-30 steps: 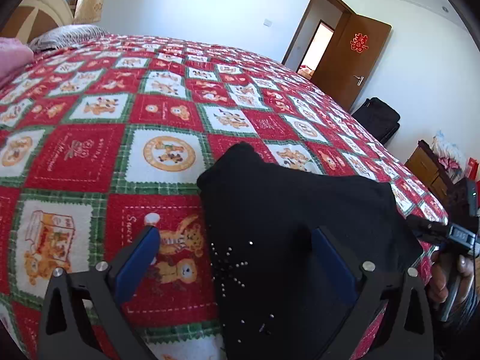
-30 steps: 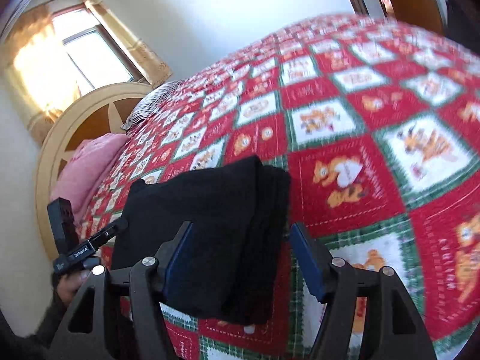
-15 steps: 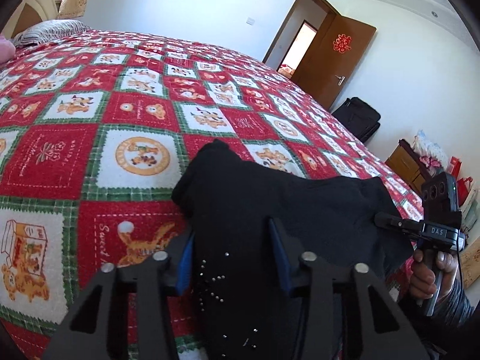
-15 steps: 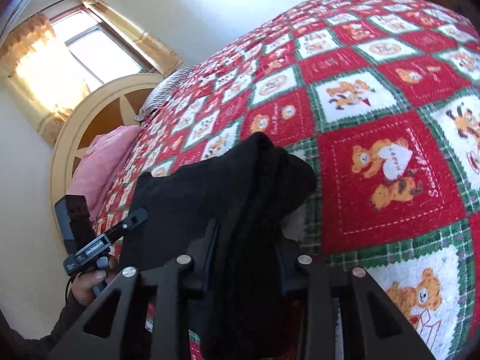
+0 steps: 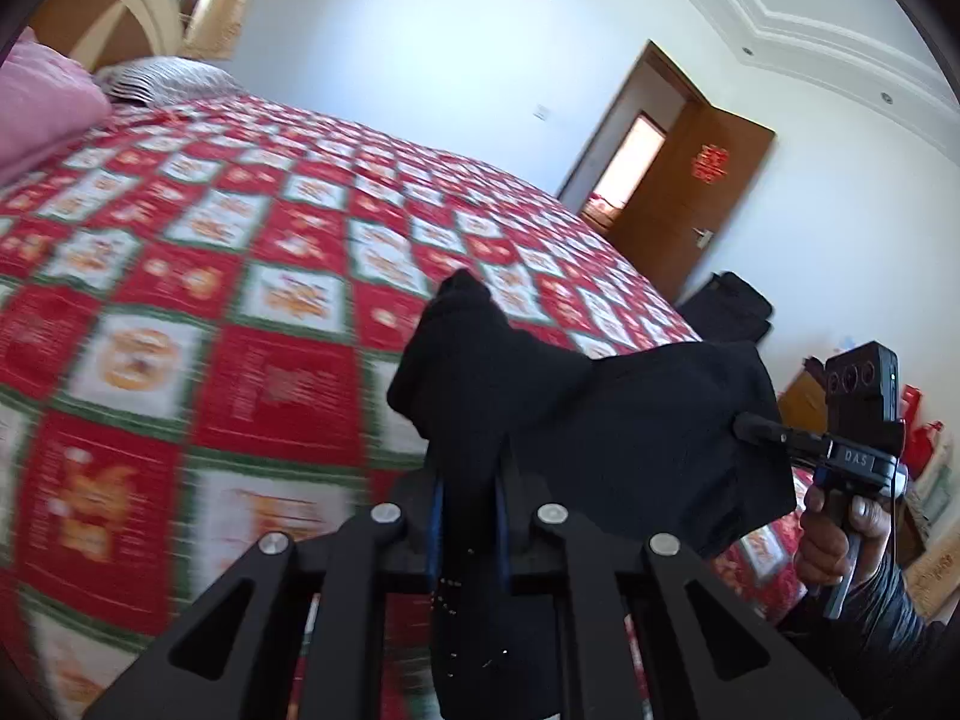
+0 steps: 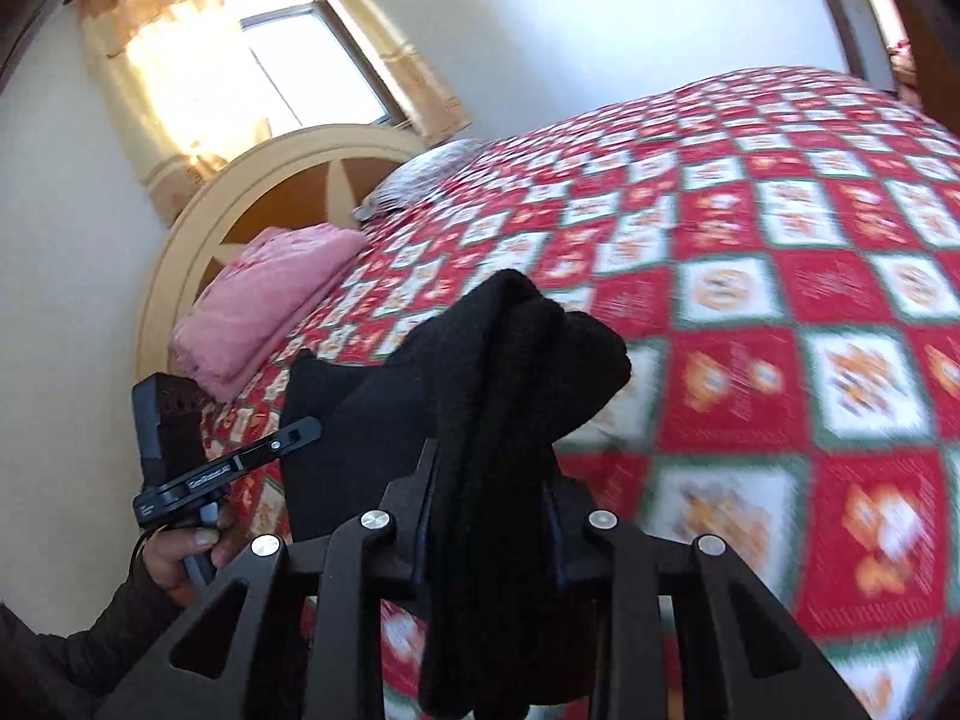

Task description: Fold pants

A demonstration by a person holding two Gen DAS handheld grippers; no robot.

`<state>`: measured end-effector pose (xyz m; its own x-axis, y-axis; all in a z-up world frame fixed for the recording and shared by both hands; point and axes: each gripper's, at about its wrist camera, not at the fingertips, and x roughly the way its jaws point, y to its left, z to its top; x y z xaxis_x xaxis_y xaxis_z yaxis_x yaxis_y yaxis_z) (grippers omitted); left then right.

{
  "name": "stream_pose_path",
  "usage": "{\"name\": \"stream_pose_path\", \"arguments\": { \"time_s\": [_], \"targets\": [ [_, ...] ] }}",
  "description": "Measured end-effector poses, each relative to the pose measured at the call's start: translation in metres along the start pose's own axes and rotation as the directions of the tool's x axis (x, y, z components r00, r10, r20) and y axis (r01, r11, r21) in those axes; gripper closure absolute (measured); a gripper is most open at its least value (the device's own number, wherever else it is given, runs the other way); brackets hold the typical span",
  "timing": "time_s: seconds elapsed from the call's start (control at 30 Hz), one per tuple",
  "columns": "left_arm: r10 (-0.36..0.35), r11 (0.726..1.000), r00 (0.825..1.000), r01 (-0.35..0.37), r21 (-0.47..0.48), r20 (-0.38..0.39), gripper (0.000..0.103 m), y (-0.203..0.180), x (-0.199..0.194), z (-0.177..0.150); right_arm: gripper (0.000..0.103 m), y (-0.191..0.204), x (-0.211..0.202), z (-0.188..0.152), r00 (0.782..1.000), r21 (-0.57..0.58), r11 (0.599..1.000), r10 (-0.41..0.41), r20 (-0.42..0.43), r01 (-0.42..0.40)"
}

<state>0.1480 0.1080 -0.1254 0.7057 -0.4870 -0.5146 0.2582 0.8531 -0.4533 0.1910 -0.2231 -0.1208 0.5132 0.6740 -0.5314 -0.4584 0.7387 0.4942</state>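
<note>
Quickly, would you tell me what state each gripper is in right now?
Left gripper: just closed, shut on the black pants.
Right gripper: shut on the black pants.

Bright window (image 6: 282, 60) daylight, motion-blurred bedspread (image 6: 780, 360), fisheye edges.

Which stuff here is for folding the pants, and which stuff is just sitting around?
For the job:
- black pants
- left gripper, shut on the pants
- right gripper, shut on the pants
- bed cover

Just lying about:
- pink blanket
- striped pillow
- black bag
- door
</note>
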Motion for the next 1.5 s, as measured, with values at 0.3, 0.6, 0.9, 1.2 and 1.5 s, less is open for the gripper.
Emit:
{"name": "stream_pose_path", "arguments": {
  "time_s": [0.3, 0.6, 0.9, 1.2, 1.5],
  "targets": [
    [0.263, 0.964, 0.963, -0.26, -0.047, 0.061, 0.085, 0.082, -0.03, 0.01, 0.074, 0.047, 0.133, 0.043, 0.985, -0.037, 0.989, 0.139, -0.1, -0.144],
    [0.409, 0.906, 0.912, -0.401, -0.135, 0.037, 0.017, 0.122, -0.01, -0.014, 0.051, -0.009, 0.187, 0.029, 0.99, 0.115, 0.993, 0.002, -0.139, 0.014],
    [0.497, 0.866, 0.866, -0.49, -0.106, 0.059, 0.002, 0.101, 0.001, -0.019, 0.046, -0.015, 0.181, 0.028, 0.986, 0.058, 0.99, -0.119, -0.119, 0.126],
    [0.57, 0.82, 0.819, -0.564, -0.093, 0.062, 0.002, 0.09, -0.019, -0.02, 0.046, -0.008, 0.16, 0.027, 0.979, -0.003, 0.98, -0.199, -0.054, 0.199],
    [0.612, 0.789, 0.778, -0.614, -0.036, 0.139, 0.002, 0.039, -0.059, -0.02, 0.044, 0.013, 0.097, 0.02, 0.965, -0.093, 0.96, -0.264, 0.0, 0.263]
  ]
}}
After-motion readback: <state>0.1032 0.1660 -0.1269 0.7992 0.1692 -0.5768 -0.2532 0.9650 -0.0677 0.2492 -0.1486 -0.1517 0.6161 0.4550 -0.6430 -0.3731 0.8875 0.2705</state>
